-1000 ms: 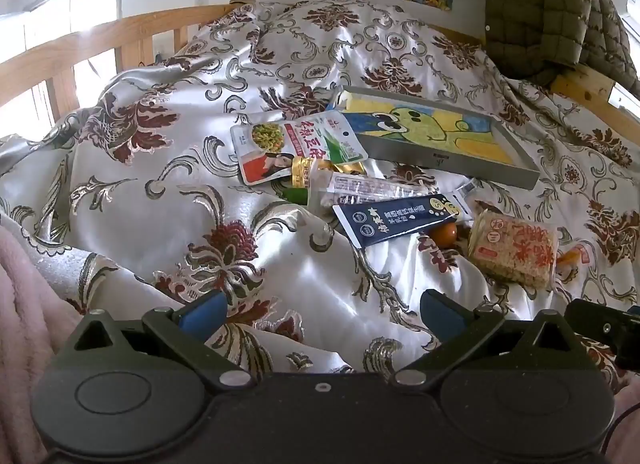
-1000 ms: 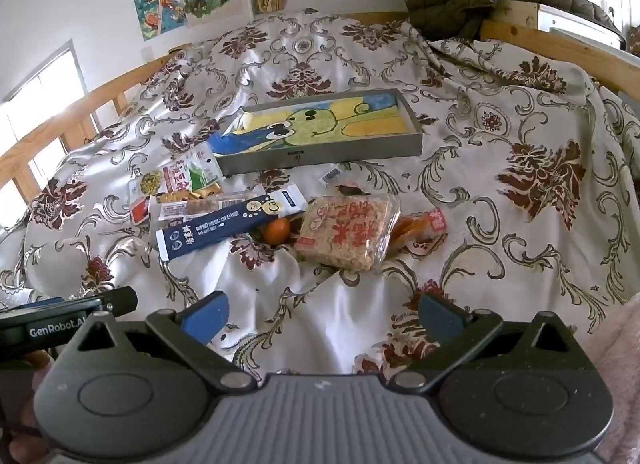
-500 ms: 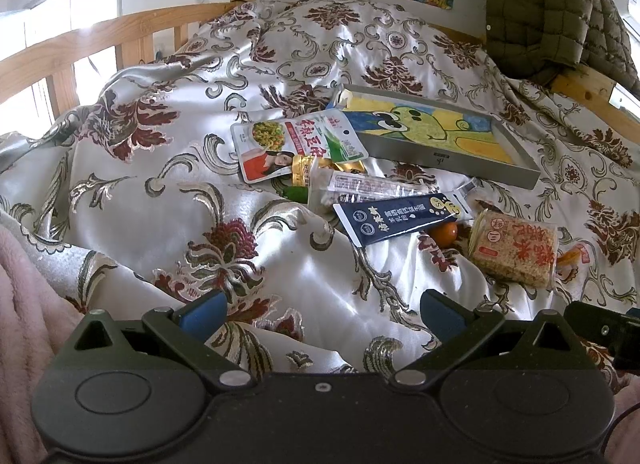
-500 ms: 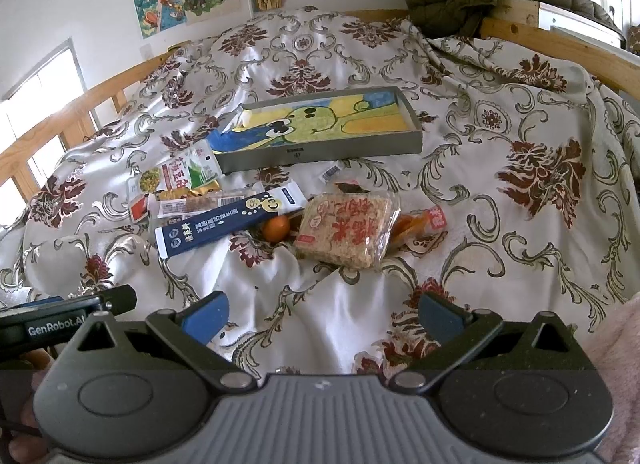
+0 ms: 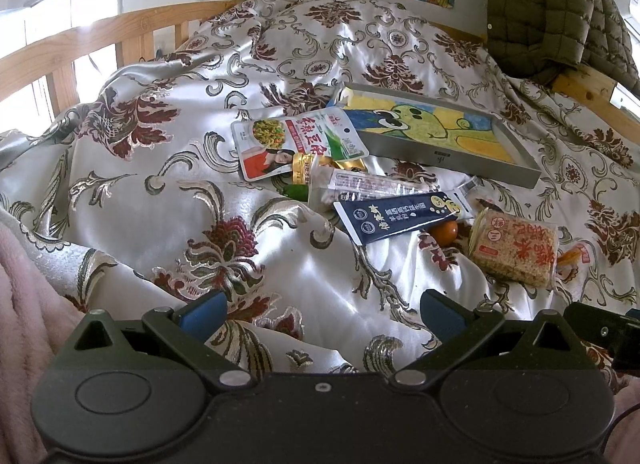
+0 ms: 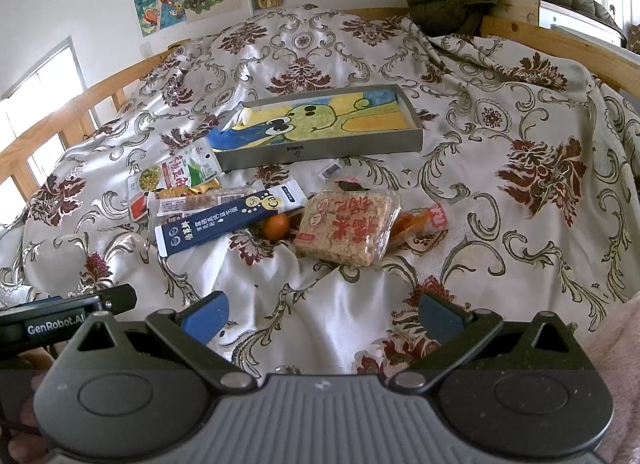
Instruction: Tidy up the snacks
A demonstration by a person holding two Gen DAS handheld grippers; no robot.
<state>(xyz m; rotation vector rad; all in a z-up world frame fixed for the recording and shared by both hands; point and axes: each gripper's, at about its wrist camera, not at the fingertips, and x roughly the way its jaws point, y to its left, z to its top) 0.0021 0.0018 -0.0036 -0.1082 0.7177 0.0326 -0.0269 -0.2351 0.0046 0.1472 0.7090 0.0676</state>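
Snacks lie in a heap on the bedspread: a white pouch with green print (image 5: 298, 140) (image 6: 176, 174), a clear wrapped bar (image 5: 360, 184), a dark blue stick pack (image 5: 400, 216) (image 6: 224, 224), a small orange (image 5: 444, 233) (image 6: 276, 226), a rice-cake block (image 5: 516, 252) (image 6: 348, 226) and an orange packet (image 6: 424, 220). A grey tray with a green cartoon drawing (image 5: 452, 154) (image 6: 320, 150) lies just behind them. My left gripper (image 5: 322, 310) and right gripper (image 6: 322, 312) are both open and empty, low over the spread, well short of the snacks.
A patterned satin bedspread (image 5: 180, 204) covers the bed. Wooden rails run along the left (image 5: 80, 36) and back right (image 6: 560, 40). An olive quilted jacket (image 5: 552, 4) hangs on the rail. The left gripper's body shows in the right wrist view (image 6: 60, 320).
Both grippers have crept slightly forward toward the snacks; nothing was touched and the jaws stay open.
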